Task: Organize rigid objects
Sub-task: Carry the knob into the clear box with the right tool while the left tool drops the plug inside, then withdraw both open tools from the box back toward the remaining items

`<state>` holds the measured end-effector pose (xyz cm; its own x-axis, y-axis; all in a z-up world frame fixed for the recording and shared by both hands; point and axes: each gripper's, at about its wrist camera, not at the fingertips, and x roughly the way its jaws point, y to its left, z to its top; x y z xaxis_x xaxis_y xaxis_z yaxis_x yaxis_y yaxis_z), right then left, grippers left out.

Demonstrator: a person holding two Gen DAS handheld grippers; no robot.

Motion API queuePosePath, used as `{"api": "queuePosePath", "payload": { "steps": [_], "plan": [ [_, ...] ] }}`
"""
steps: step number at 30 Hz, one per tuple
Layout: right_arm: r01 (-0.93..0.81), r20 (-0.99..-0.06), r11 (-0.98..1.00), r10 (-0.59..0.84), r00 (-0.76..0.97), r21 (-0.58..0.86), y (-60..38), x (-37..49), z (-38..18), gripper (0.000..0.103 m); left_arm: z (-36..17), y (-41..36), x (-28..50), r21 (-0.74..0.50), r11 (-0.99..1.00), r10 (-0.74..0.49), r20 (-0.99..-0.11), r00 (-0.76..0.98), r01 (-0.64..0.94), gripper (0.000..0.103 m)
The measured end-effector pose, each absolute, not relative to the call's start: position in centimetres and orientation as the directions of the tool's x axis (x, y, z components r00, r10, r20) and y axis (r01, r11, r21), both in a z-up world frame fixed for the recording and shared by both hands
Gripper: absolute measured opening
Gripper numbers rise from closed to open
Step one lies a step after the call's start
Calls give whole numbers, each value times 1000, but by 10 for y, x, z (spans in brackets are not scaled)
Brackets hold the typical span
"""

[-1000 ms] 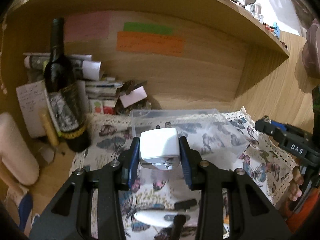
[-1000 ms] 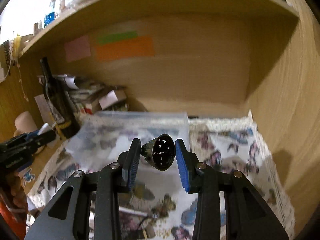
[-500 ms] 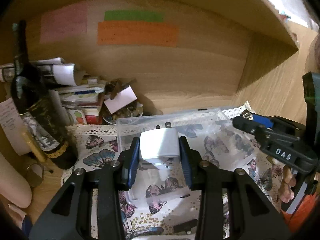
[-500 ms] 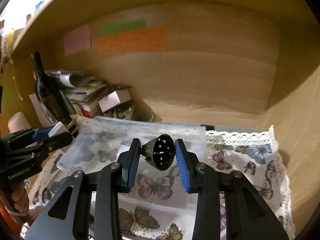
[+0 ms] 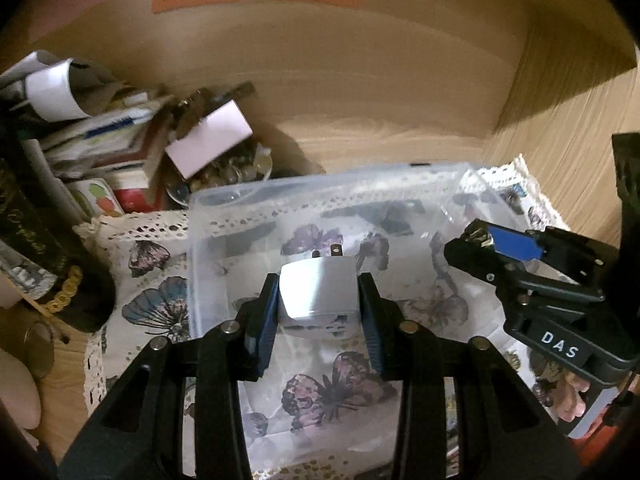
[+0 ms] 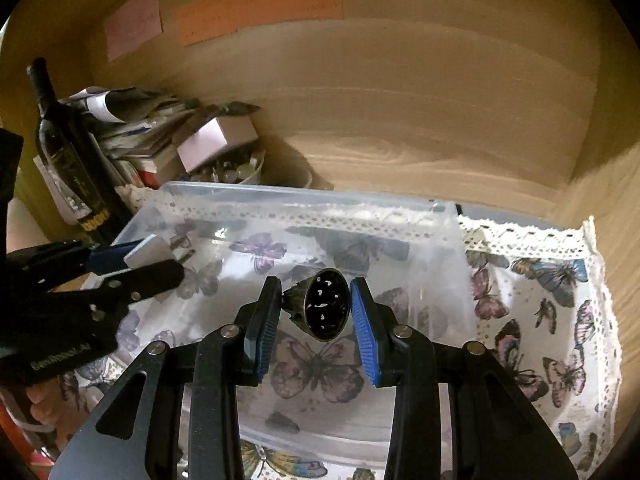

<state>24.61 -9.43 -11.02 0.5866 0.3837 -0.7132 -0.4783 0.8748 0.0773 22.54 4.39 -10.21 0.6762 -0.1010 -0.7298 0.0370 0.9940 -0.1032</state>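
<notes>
My left gripper [image 5: 318, 304] is shut on a white plug adapter [image 5: 318, 294] with its prongs pointing forward, held over the left half of a clear plastic bin [image 5: 208, 200]. My right gripper [image 6: 314, 310] is shut on a small dark bronze bell [image 6: 326, 310], held over the middle of the same bin [image 6: 304, 194]. The left gripper with the adapter [image 6: 146, 252] shows at the left of the right wrist view. The right gripper [image 5: 492, 246] shows at the right of the left wrist view. The bin looks empty inside.
The bin stands on a butterfly-print cloth [image 6: 560, 320] inside a wooden shelf nook. A dark wine bottle [image 6: 68, 160] stands at the left. Stacked papers and boxes [image 5: 120, 140] and a bowl of small items [image 5: 232, 168] lie behind the bin's left corner.
Both grippers have moved forward and down into the nook, closer over the bin. Each still holds its object.
</notes>
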Motion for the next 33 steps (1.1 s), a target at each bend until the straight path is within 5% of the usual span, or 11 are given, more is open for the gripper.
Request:
{"api": "queuePosePath", "payload": {
  "steps": [11,19,33],
  "plan": [
    [-482,-733,873,376,568,74,-90,248,-117,33,-112,40,231,-69,997,-72,-740,669,30,39],
    [-489,-705,870,386,595,64,-94,240,-104,34,-99,42,220,-72,997,-66,-711,700,22,57],
    [-486,-609,873,410,679,45,-119,194,-61,57,-57,52,164,-60,998,-23,-618,786,-18,92]
  ]
}}
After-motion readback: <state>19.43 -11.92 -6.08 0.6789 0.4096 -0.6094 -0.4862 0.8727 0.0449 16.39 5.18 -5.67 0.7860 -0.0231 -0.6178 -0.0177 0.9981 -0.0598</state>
